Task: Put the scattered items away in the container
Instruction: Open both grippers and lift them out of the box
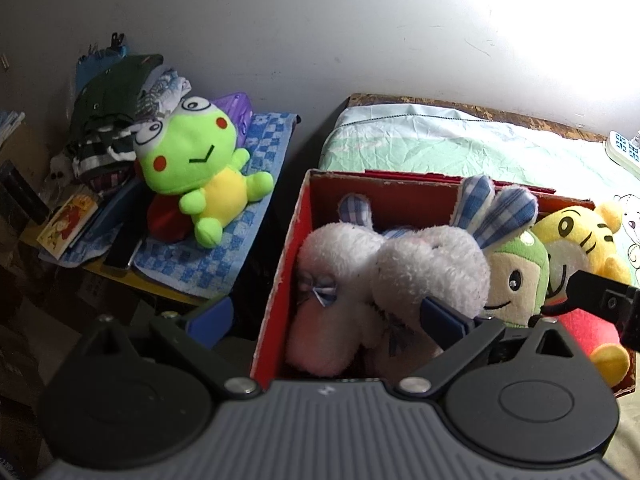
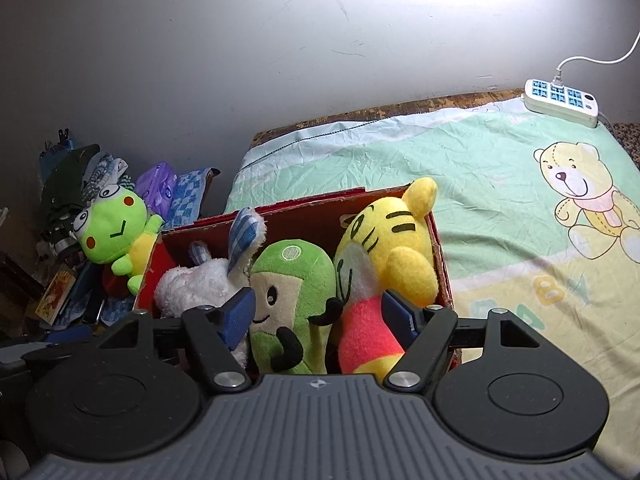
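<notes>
Both jaws wide, gripping nothing: left gripper (image 1: 326,316) over fluffy white plush rabbit (image 1: 360,280), right gripper (image 2: 318,314) straddling green-capped plush doll (image 2: 294,300) and yellow striped plush tiger (image 2: 384,248), packed upright in red cardboard box (image 2: 440,264) to fit.

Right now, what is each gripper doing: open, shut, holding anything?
Left gripper: open, holding nothing, its fingers straddling the red box wall beside the white plush.
Right gripper: open, holding nothing, above the green plush and yellow tiger.
</notes>
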